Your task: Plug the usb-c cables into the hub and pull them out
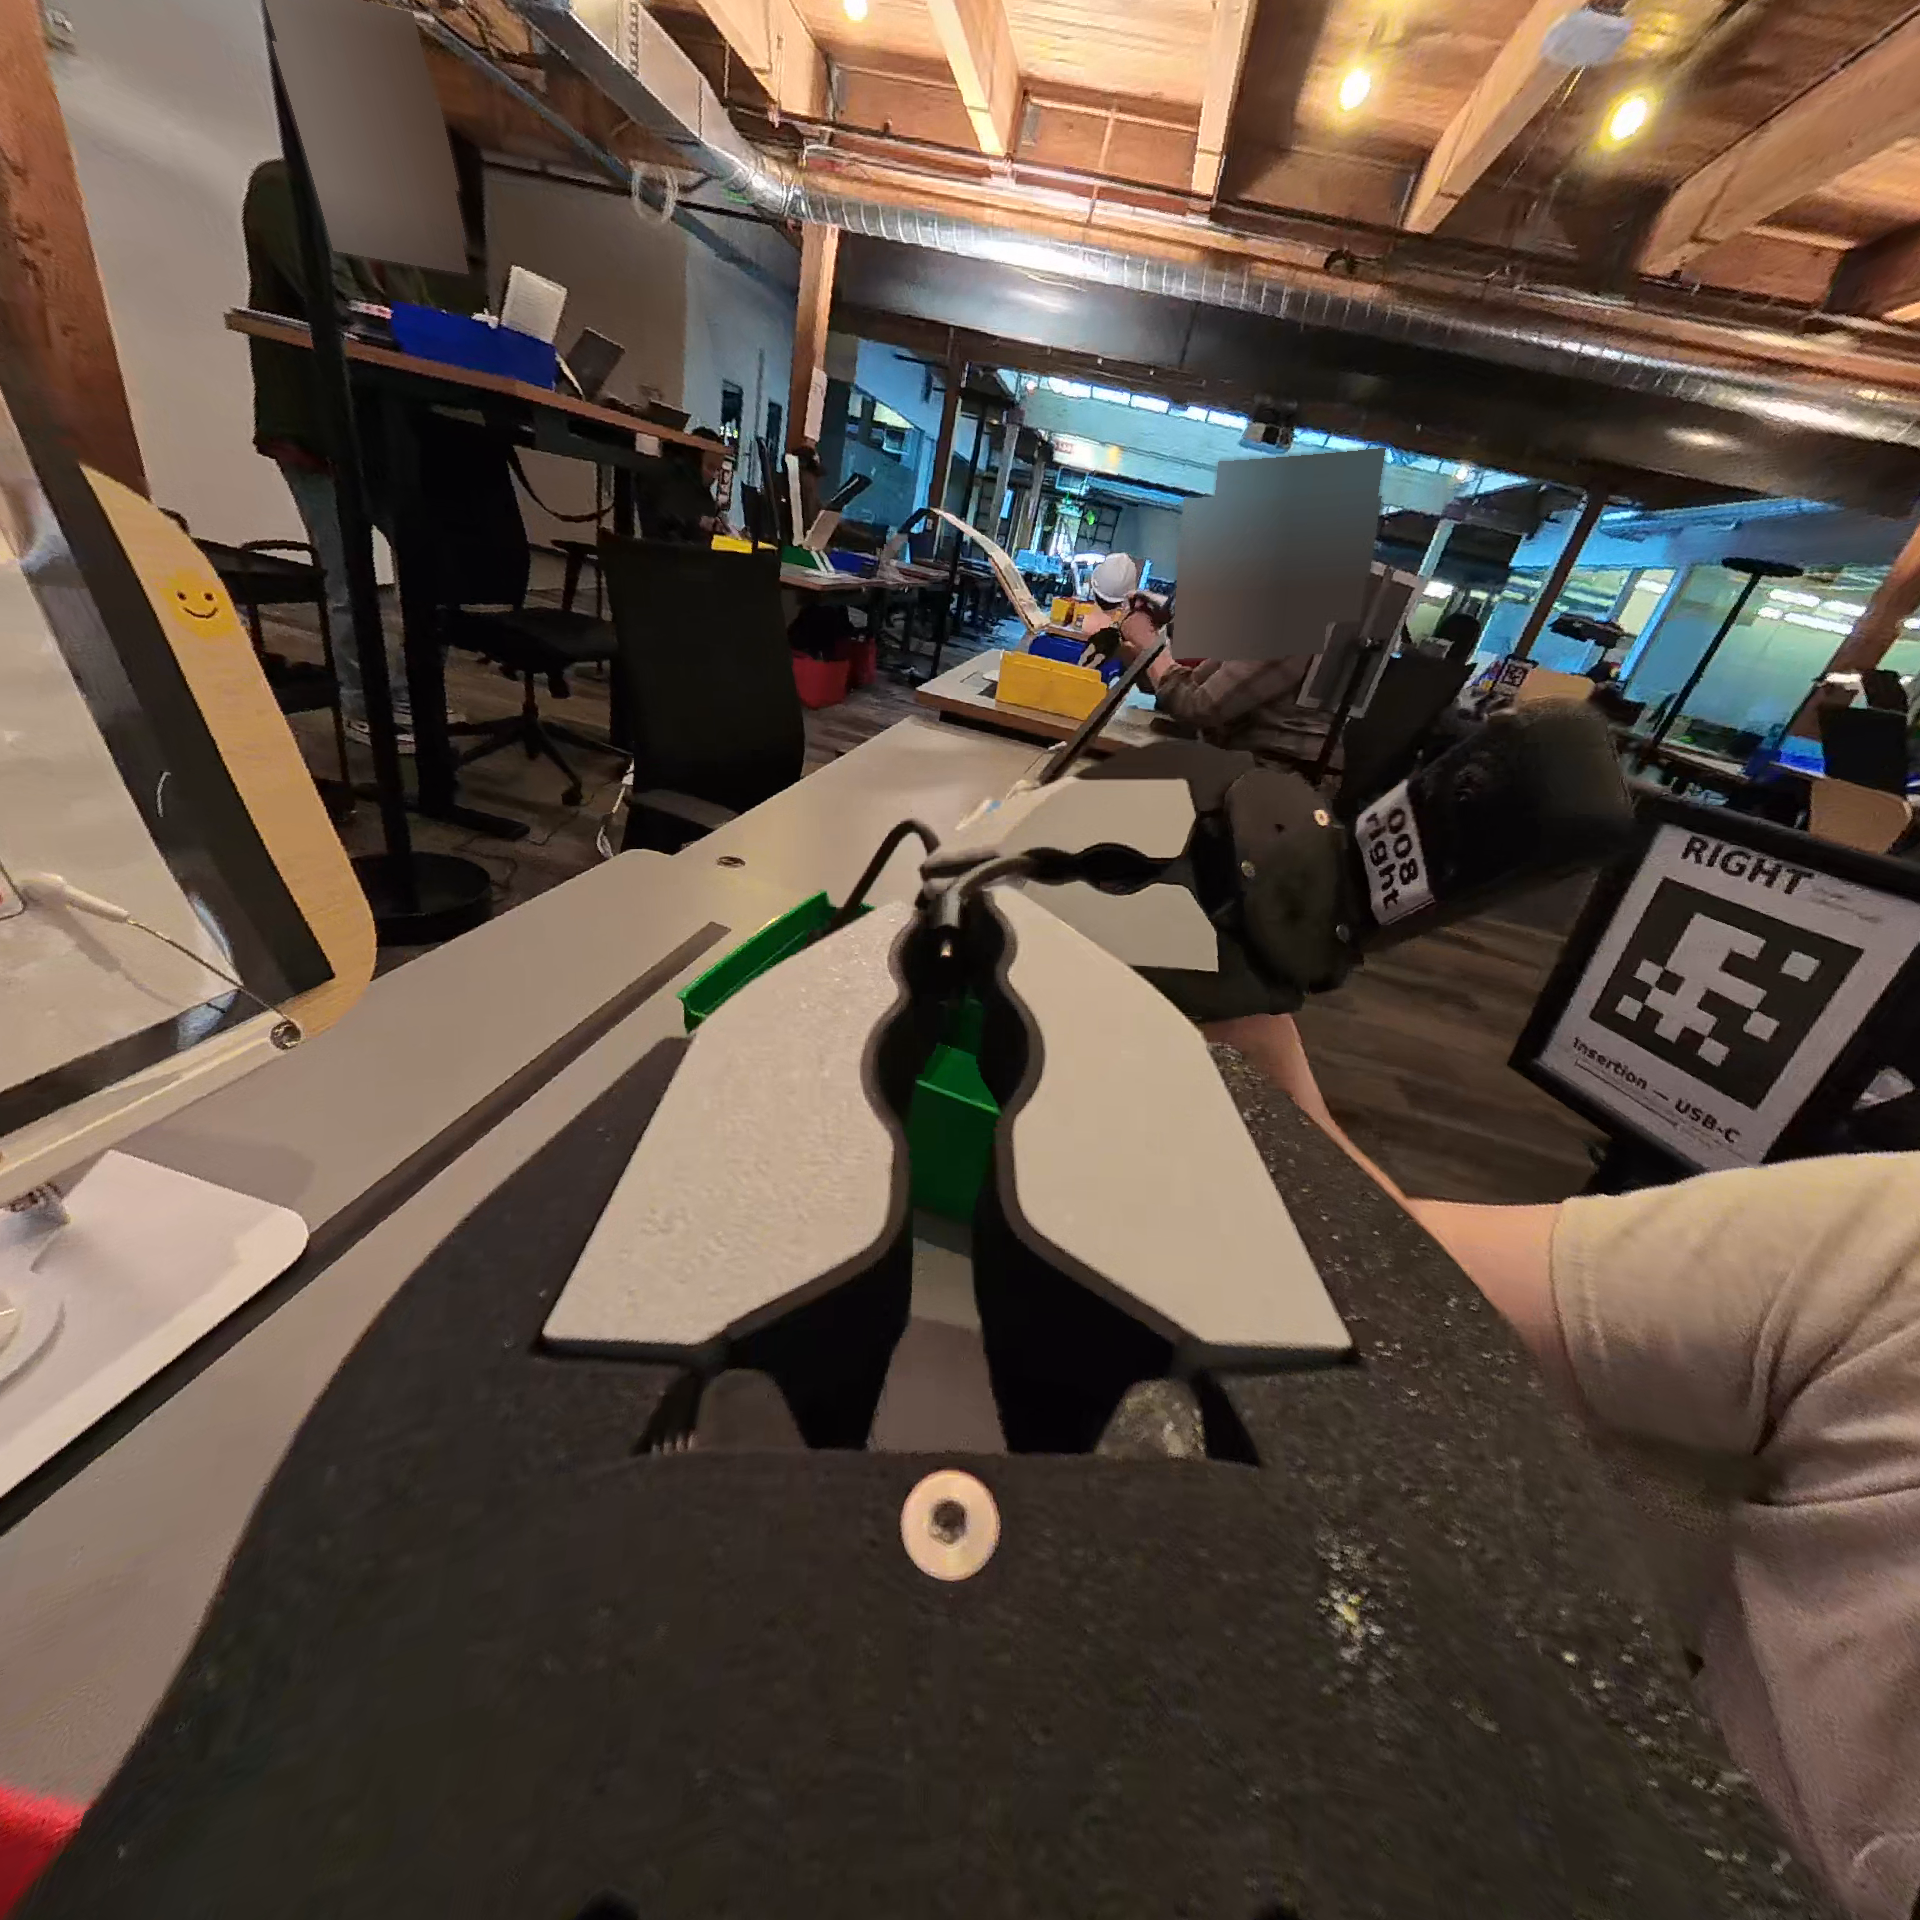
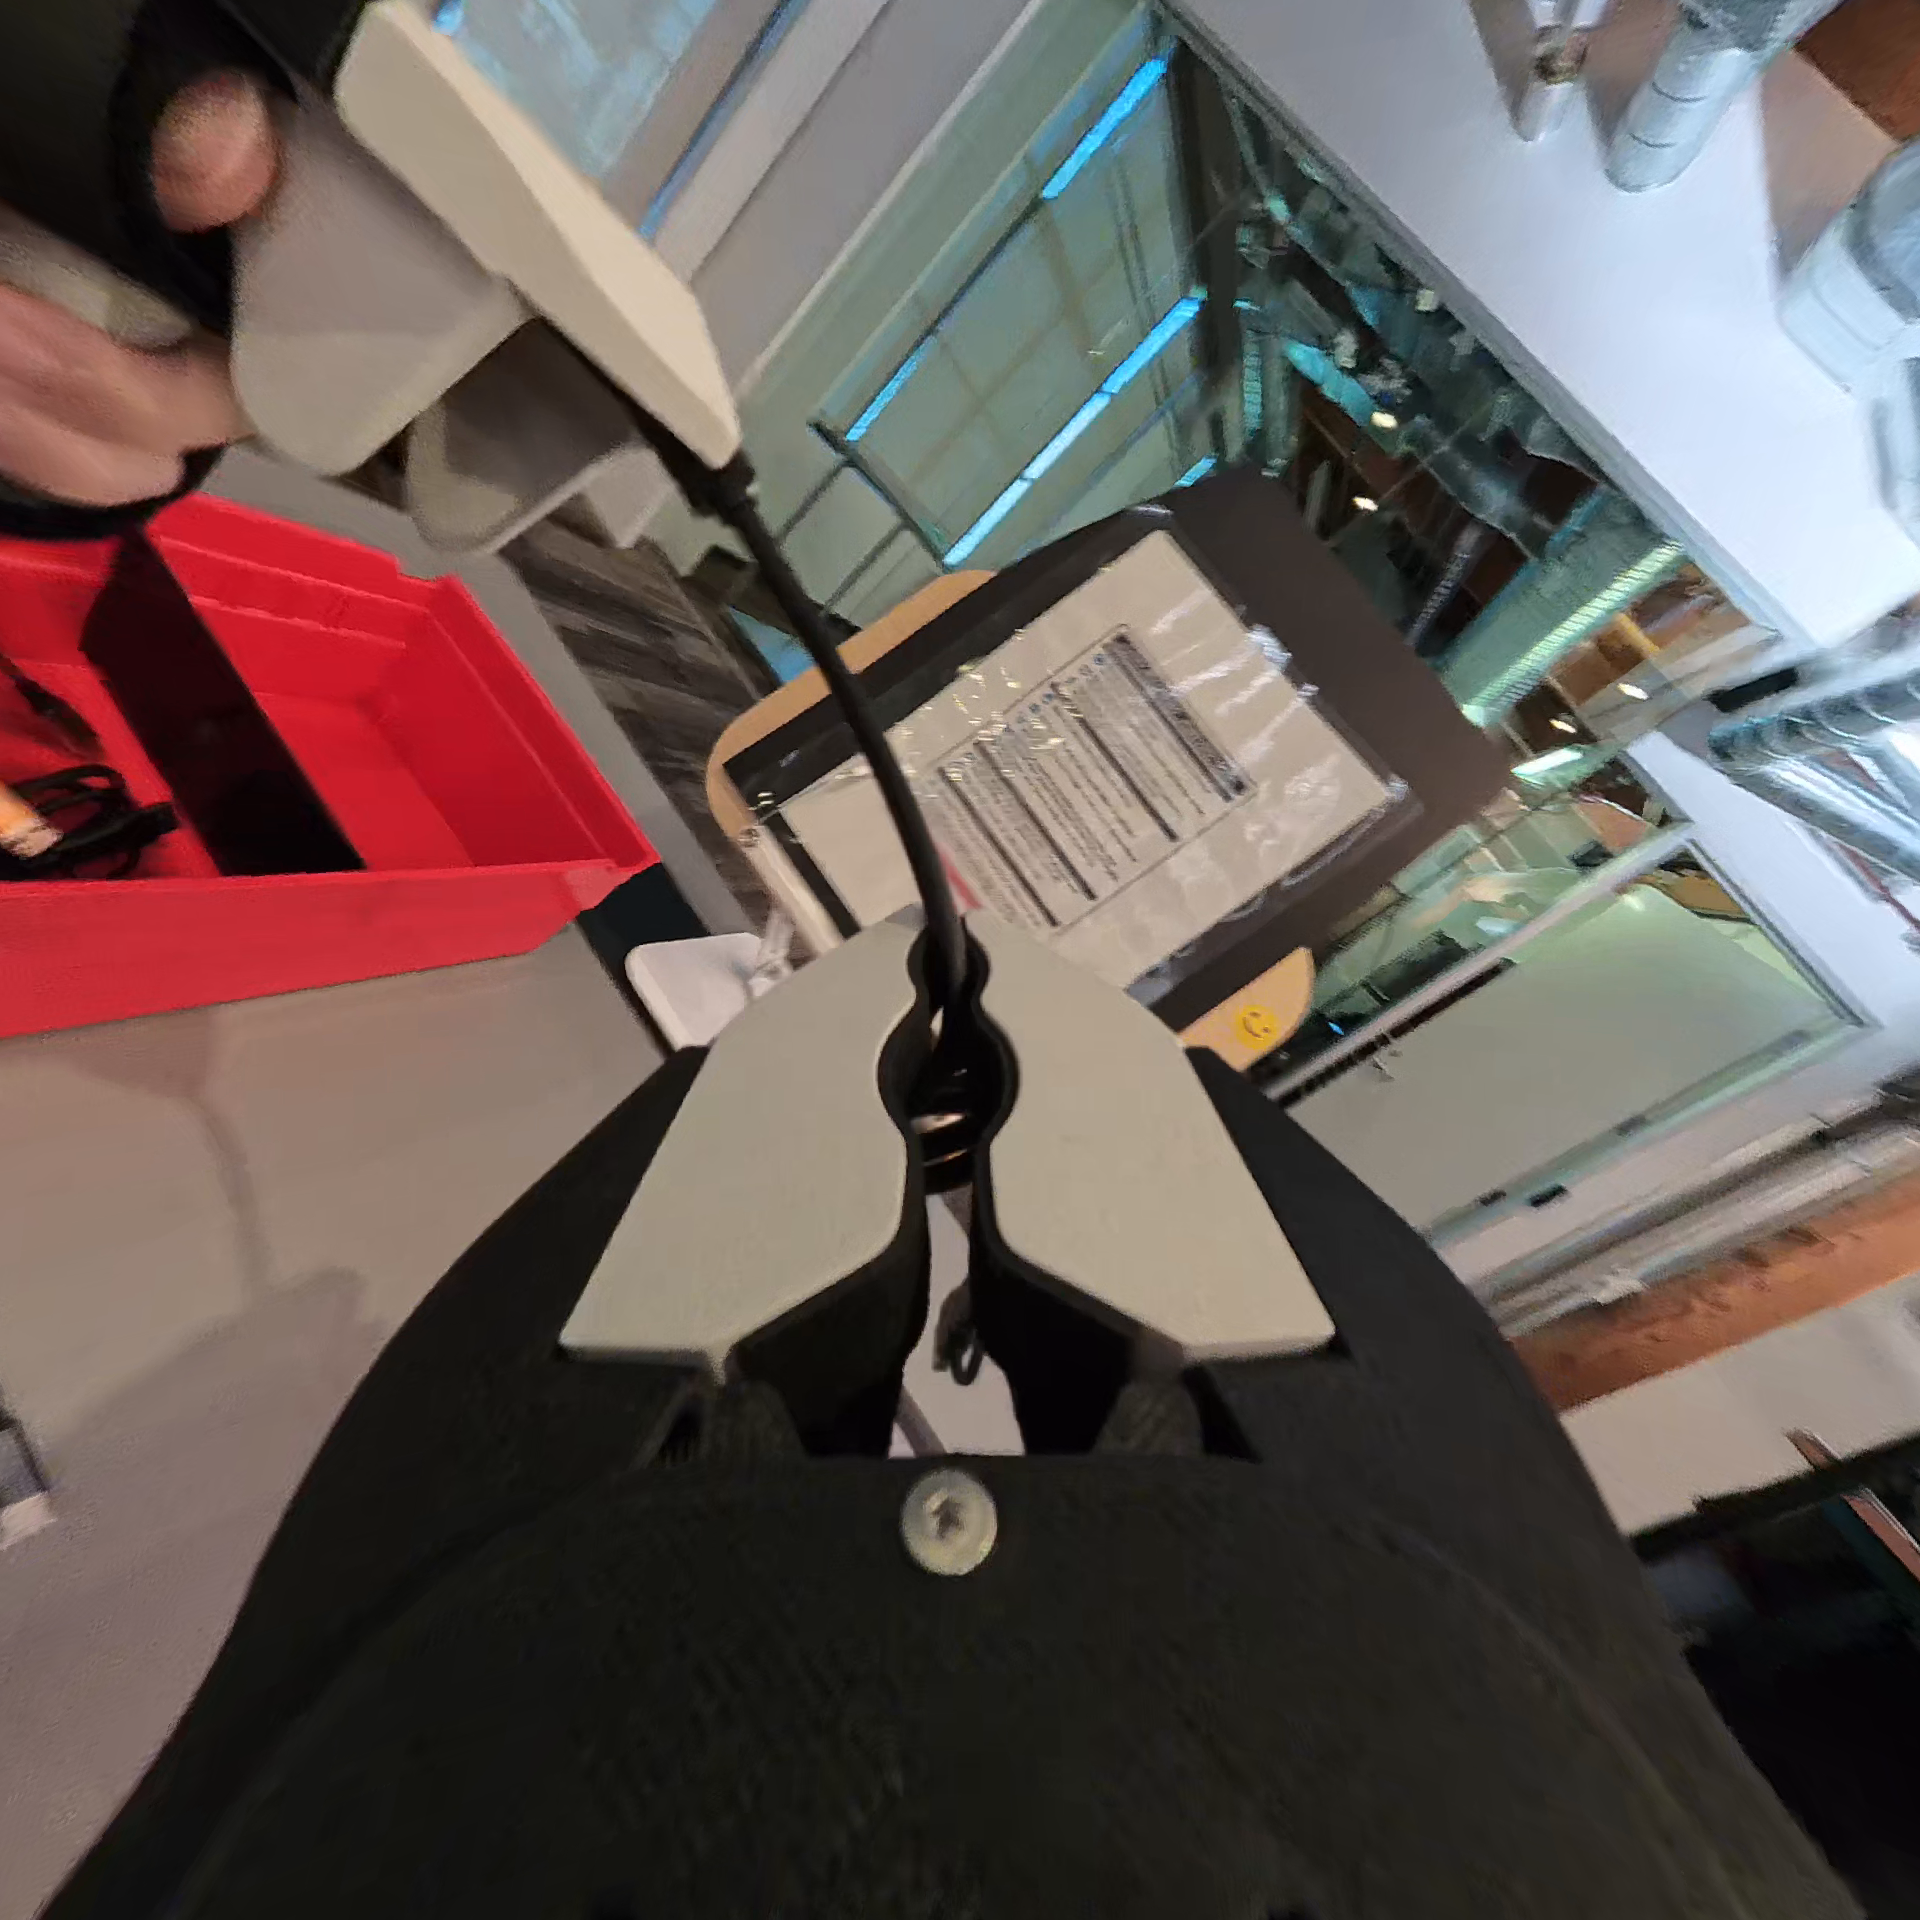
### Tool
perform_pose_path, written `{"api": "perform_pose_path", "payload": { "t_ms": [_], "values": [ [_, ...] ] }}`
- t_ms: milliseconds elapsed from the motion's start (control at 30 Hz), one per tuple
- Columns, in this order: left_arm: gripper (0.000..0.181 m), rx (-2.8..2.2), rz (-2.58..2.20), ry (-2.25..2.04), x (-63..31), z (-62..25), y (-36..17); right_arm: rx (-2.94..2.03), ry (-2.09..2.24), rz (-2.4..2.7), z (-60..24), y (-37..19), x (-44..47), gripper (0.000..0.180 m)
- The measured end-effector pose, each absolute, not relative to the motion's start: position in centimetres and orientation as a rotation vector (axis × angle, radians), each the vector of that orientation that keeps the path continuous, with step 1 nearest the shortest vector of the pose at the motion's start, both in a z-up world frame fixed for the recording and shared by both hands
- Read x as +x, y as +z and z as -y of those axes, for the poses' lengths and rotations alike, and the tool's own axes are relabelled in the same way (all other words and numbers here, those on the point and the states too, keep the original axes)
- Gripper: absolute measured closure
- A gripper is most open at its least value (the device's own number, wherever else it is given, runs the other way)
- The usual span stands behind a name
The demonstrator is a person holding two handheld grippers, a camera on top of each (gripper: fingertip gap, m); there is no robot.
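In the left wrist view my left gripper is shut on the end of a black cable, which loops out to the left above the fingertips. My right gripper comes in from the right, tip to tip with the left. In the right wrist view my right gripper is shut on the same black cable. The cable arcs up to the left gripper at top left, held by a gloved hand. A coil of cable sits between my right fingers. I cannot make out the hub.
A green bin stands on the grey table behind the grippers. A red bin holds more cables. A clipboard stand with a laminated sheet stands on the left, a framed marker sign on the right.
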State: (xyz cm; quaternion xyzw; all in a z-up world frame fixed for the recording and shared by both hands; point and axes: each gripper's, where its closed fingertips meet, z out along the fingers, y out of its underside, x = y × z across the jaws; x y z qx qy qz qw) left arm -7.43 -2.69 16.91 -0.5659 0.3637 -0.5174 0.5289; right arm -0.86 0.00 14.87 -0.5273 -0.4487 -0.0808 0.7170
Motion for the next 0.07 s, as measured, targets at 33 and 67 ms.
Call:
{"api": "perform_pose_path", "payload": {
  "t_ms": [33,67],
  "values": [
    [0.174,-1.36,-0.878,-1.22,-7.56,2.82,16.89,-1.168,-0.153,1.051,0.29,14.3,-1.23,0.18],
    [0.174,-1.369,-0.885,-1.211,-7.68,2.92,16.93,-1.159,-0.11,1.124,0.85,13.72,-1.69,0.176]
  ]
}}
